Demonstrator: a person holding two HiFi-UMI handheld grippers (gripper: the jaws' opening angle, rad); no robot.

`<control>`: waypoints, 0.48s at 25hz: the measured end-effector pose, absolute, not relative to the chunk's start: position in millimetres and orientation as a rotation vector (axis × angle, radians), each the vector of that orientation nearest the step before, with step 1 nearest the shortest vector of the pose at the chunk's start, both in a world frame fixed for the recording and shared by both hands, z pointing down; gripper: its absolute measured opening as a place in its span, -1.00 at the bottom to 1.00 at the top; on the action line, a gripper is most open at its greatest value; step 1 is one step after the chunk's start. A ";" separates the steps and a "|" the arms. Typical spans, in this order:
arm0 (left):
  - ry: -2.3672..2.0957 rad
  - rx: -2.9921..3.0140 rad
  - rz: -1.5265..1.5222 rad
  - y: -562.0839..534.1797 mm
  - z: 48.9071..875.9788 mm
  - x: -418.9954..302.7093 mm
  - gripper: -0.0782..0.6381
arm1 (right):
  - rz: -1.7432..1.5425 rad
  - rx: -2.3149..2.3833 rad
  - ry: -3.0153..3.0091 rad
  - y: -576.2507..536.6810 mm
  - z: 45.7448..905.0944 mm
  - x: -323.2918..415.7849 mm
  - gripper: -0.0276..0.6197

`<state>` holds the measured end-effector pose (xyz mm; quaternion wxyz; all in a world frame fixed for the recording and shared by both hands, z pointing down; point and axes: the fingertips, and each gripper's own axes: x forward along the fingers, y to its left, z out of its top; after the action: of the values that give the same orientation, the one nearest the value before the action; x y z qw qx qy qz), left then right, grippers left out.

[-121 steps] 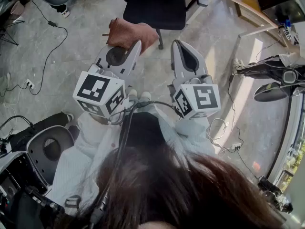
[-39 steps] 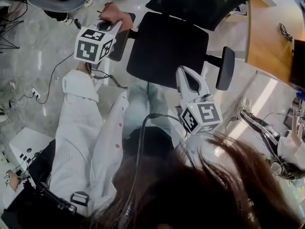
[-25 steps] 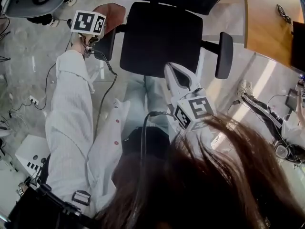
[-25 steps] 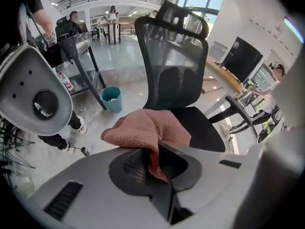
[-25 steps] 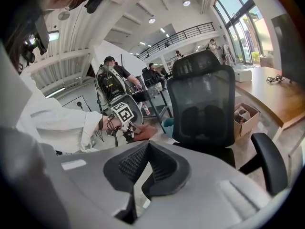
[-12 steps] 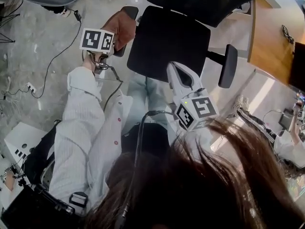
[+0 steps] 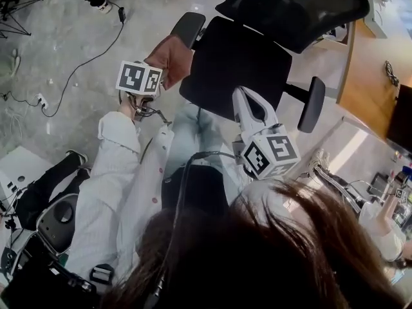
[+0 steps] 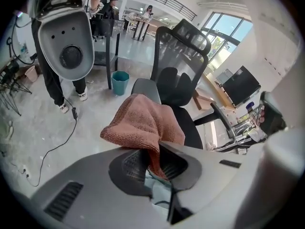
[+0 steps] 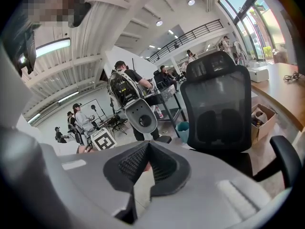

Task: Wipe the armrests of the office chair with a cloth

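Note:
A reddish-brown cloth (image 7: pixel 171 53) lies over the near end of the office chair's left armrest (image 7: pixel 188 27). My left gripper (image 7: pixel 159 64) is shut on that cloth. In the left gripper view the cloth (image 8: pixel 141 122) bunches out of the left gripper (image 8: pixel 153 152), and the grey armrest (image 8: pixel 145 88) shows just beyond it. My right gripper (image 7: pixel 252 104) hovers over the front of the black seat (image 7: pixel 235 62), shut with nothing in it. The right armrest (image 7: pixel 315 103) stands apart to its right. In the right gripper view the right gripper (image 9: pixel 147 147) faces the mesh backrest (image 9: pixel 217 104).
Cables (image 7: pixel 96 49) trail over the grey floor at the left. A wooden desk (image 7: pixel 374 76) stands at the right. A white-shelled chair (image 8: pixel 65 37) and a teal bin (image 8: pixel 120 82) lie behind. Several people stand in the background (image 9: pixel 126 92).
My left gripper has drawn the cloth along the left armrest from its far end toward its near end. The right gripper has stayed shut over the seat front.

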<state>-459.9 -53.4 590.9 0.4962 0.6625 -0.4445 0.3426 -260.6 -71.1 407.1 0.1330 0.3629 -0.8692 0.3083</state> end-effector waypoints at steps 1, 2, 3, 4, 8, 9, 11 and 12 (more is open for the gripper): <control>-1.075 1.601 0.830 -50.2 590.1 -459.3 -0.66 | 0.896 1.050 -2.526 -70.3 406.8 -260.9 -0.91; -1.073 1.597 0.827 -46.4 589.1 -459.7 -0.66 | 0.896 1.048 -2.529 -68.6 406.3 -261.9 -0.91; -1.073 1.594 0.822 -42.5 587.9 -461.1 -0.66 | 0.895 1.045 -2.531 -66.5 405.9 -263.7 -0.91; -1.075 1.593 0.817 -40.1 587.0 -463.2 -0.66 | 0.895 1.043 -2.531 -64.9 405.8 -265.6 -0.91; -1.094 1.603 0.800 -53.9 587.0 -467.7 -0.66 | 0.893 1.038 -2.512 -63.5 411.4 -267.2 -0.91; -1.093 1.607 0.794 -61.3 587.0 -468.9 -0.66 | 0.892 1.038 -2.501 -62.6 413.6 -268.5 -0.91; -1.086 1.618 0.783 -80.1 586.7 -470.5 -0.66 | 0.888 1.036 -2.472 -60.6 419.4 -270.8 -0.91; -1.082 1.625 0.783 -90.9 587.2 -470.0 -0.66 | 0.888 1.036 -2.457 -59.9 423.4 -270.8 -0.91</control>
<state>-470.0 -90.9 587.2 0.4961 0.6707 -0.4467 0.3234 -270.8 -59.9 423.4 0.1648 0.3634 -0.8624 0.3116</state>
